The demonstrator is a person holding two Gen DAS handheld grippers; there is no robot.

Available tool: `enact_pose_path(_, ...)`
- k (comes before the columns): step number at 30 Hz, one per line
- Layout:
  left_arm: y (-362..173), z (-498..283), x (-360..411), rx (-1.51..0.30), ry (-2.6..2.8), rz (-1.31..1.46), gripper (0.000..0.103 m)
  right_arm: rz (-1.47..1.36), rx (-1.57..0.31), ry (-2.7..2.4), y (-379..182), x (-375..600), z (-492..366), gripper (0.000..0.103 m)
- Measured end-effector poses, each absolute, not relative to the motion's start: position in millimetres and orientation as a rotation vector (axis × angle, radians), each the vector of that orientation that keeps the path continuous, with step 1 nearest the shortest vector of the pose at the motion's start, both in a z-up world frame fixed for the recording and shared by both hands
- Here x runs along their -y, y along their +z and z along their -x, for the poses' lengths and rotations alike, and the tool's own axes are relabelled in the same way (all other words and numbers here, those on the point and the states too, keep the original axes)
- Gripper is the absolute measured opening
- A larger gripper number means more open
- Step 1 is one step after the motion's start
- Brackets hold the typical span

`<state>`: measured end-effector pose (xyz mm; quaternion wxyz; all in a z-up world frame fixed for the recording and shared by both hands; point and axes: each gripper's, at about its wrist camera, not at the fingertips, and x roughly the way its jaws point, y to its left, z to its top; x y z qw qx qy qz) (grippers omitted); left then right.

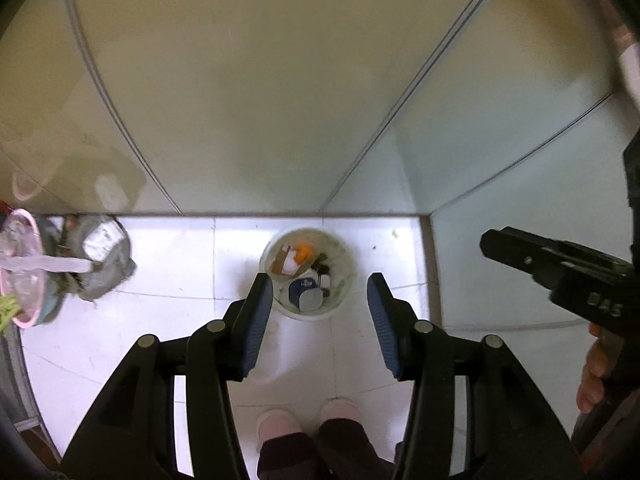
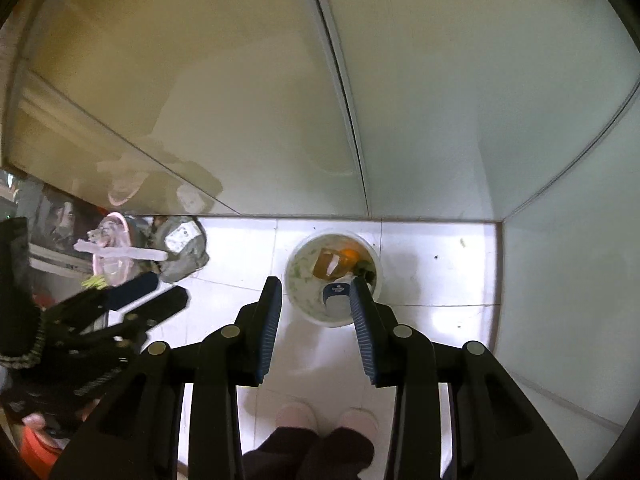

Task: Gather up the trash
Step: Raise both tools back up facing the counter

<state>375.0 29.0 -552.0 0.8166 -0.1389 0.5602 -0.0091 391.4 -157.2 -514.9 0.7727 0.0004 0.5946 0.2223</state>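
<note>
Slippered feet (image 1: 308, 420), then trash-filled white bin (image 1: 308, 276).

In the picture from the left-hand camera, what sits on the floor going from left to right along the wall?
Pink bowl with a white utensil across it → crumpled grey bag → white bin holding trash → the right gripper reaching in from the edge.

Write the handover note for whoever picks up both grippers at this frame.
Left gripper: open, empty.
Right gripper: open, empty.
Both hang above the white bin on the tiled floor by the wall; it already holds wrappers and an orange scrap.
Left: the grey crumpled bag and the pink basin with debris at the floor's far-left side look uncollected.
</note>
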Motion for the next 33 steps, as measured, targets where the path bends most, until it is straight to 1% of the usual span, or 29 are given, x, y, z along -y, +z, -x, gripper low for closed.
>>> enact_pose_path(6, -427, -358, -33, -1.110, 0.013, 0.268, 0.048, 0.007, -1.206, 0.482, -400, 158, -378, 0.032)
enact_pose_path(12, -297, -349, -37, -0.988, -0.009, 0.266, 0.048, -0.003, -1.057, 0.491, -265, 163, -357, 0.032)
enact_pose_path(14, -248, -344, -36, -0.921, -0.018, 0.231, 0.048, -0.001, -1.003, 0.491, -231, 164, -348, 0.032)
enact_pose_path(15, -236, -342, -35, -0.899, -0.021, 0.220, 0.048, 0.002, -0.971, 0.489, -212, 166, -343, 0.032)
enact_pose_path(19, -160, -326, -35, -0.773, -0.041, 0.158, 0.048, 0.008, -0.827, 0.471, -143, 170, -317, 0.032)
enact_pose_path(24, -96, -304, -33, -0.659, -0.034, 0.105, 0.049, -0.013, -0.677, 0.453, -85, 169, -290, 0.032)
enact_pose_path(28, -58, -286, -36, -0.567, -0.046, 0.107, 0.061, -0.011, -0.580, 0.444, -54, 168, -274, 0.033)
enact_pose_path(29, -51, -285, -37, -0.548, -0.045, 0.101, 0.064, -0.008, -0.564, 0.440, -49, 167, -272, 0.035)
enact_pose_path(30, -45, -285, -37, -0.533, -0.041, 0.094, 0.067, -0.005, -0.548, 0.438, -42, 166, -270, 0.038)
enact_pose_path(31, -43, -286, -38, -0.526, -0.036, 0.089, 0.073, -0.004, -0.535, 0.437, -39, 166, -271, 0.041)
enact_pose_path(32, -39, -288, -38, -0.513, -0.027, 0.082, 0.076, -0.007, -0.523, 0.431, -36, 167, -273, 0.049)
enact_pose_path(33, -37, -289, -38, -0.501, -0.020, 0.077, 0.082, -0.011, -0.513, 0.426, -33, 169, -275, 0.055)
